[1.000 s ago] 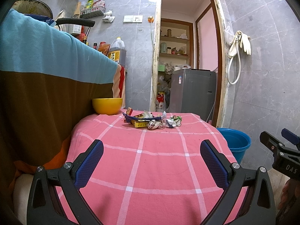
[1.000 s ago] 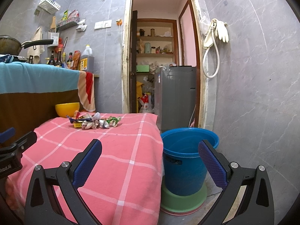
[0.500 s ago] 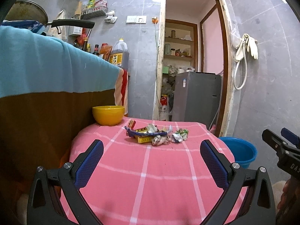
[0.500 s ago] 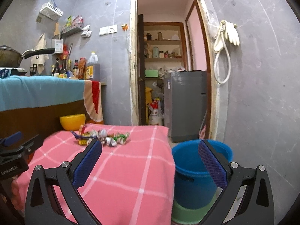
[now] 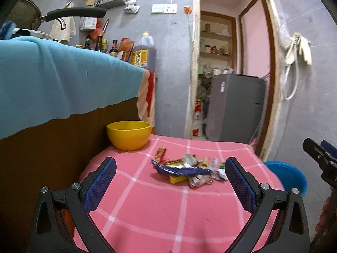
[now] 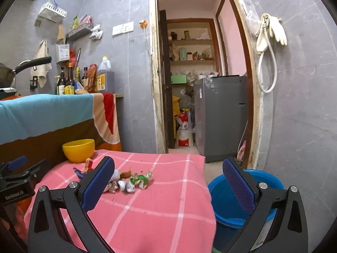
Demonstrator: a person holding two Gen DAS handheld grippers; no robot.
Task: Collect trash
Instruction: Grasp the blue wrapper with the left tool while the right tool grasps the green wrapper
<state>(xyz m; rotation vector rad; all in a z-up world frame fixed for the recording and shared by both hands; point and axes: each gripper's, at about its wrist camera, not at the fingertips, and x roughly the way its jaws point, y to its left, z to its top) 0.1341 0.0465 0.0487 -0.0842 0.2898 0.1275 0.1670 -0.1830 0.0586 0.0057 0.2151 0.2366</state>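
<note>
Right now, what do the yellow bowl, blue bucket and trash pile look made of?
Yellow bowl: likely plastic, smooth, uniform colour, soft sheen.
Blue bucket: plastic by its look, glossy moulded rim.
Trash pile: crumpled printed film wrappers, some foil-like and shiny; exact material unclear.

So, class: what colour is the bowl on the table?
Yellow; the bowl shows best in the left wrist view.

"GenRobot.AI" on the left gripper (image 6: pixel 14 194) body, other labels on bottles and sacks too blurred to read
</note>
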